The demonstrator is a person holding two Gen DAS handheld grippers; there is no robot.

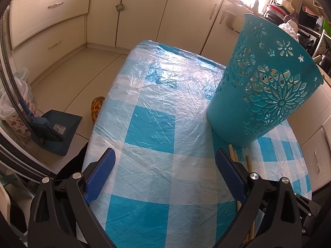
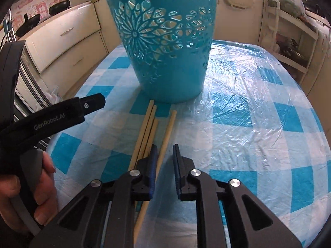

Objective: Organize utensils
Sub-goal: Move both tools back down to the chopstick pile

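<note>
- Lying flat on the table point(image 2: 238, 107), just near of the teal basket point(image 2: 165, 47): four thin chopsticks point(image 2: 148, 132), probably light, stiff and slippery on the plastic cover.
- Hovering over them, right gripper point(image 2: 164, 157) narrowly open and empty; left gripper point(image 1: 163, 165) wide open.
- Taking hold at mid-length, of the rightmost stick, standing apart.
- Leaving open room right; left table edge near.

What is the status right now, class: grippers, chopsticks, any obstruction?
Left gripper open wide, empty. Right gripper part open, low over four chopsticks lying on the checked tablecloth. Teal basket upright just beyond their tips. Nothing between.
</note>
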